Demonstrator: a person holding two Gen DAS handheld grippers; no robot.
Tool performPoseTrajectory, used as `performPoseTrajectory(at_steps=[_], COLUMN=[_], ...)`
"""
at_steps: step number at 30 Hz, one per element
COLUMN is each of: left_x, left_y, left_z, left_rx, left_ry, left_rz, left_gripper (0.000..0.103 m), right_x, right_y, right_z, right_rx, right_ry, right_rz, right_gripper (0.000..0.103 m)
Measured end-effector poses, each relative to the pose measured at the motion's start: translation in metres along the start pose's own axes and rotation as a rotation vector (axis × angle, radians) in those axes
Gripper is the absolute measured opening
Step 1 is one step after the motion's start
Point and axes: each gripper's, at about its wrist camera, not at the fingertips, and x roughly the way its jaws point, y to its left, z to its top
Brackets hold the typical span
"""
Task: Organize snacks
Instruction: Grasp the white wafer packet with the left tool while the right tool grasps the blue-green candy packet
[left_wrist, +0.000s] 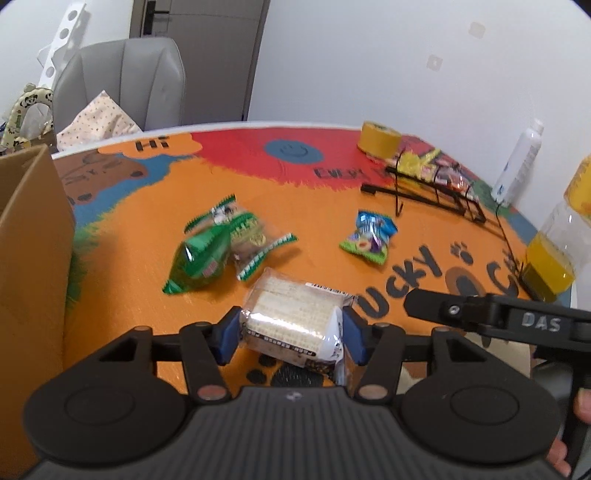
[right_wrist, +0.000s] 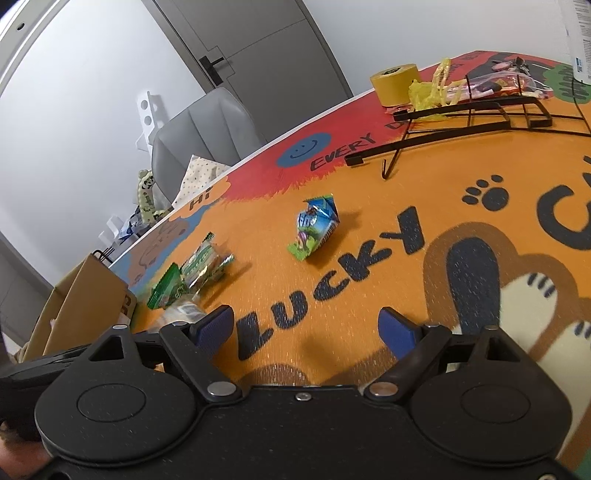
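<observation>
Left claw (left_wrist: 291, 334) clamped on wafer packet (left_wrist: 291, 314), right claw (right_wrist: 308, 328) spread wide, empty

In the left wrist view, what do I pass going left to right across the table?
cardboard box → green snack packs → wafer pack pinched in the left claw → blue snack pouch → black wire rack → juice bottle

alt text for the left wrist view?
The left gripper has its blue fingers closed on a clear-wrapped wafer pack on an orange cartoon tablecloth. Beyond lie green snack packets, a blue packet and a black wire rack.
</observation>
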Motion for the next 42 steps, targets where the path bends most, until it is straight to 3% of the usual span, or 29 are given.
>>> performPoseTrajectory(at_steps=[10,23,25,26,27,28,42], left_x=[-0.001,0.008,0.011,0.013,0.014,0.014,-0.016], left_y=[0.015,0.033,0.035,0.036,0.036,0.037,0.034], left_z=[0.019,0.041,0.041,0.041,0.041,0.041,0.034], left_rx=[-0.060,-0.115,-0.118,-0.120,-0.122,-0.122,-0.128], left_ry=[-0.069,-0.114,-0.103,-0.100,-0.099,-0.099,-0.124], left_rz=[0.007,0.026,0.029,0.028,0.030,0.032,0.030], left_gripper=[0.056,0.056,0.056,0.056,0.056,0.056,0.056], right_x=[0.028,0.064,0.067,0.068,0.069,0.070,0.028], right_y=[0.004,0.014,0.015,0.015,0.015,0.015,0.027], right_z=[0.024,0.045,0.047,0.048,0.049,0.049,0.032], right_rx=[-0.003,-0.045,-0.048,-0.049,-0.051,-0.054,-0.042], right_ry=[-0.004,-0.003,-0.008,-0.008,-0.006,0.001,-0.025], right_rz=[-0.007,-0.043,-0.055,-0.060,-0.068,-0.078,-0.056], right_gripper=[0.073,0.068,0.062,0.051,0.031,0.027,0.024])
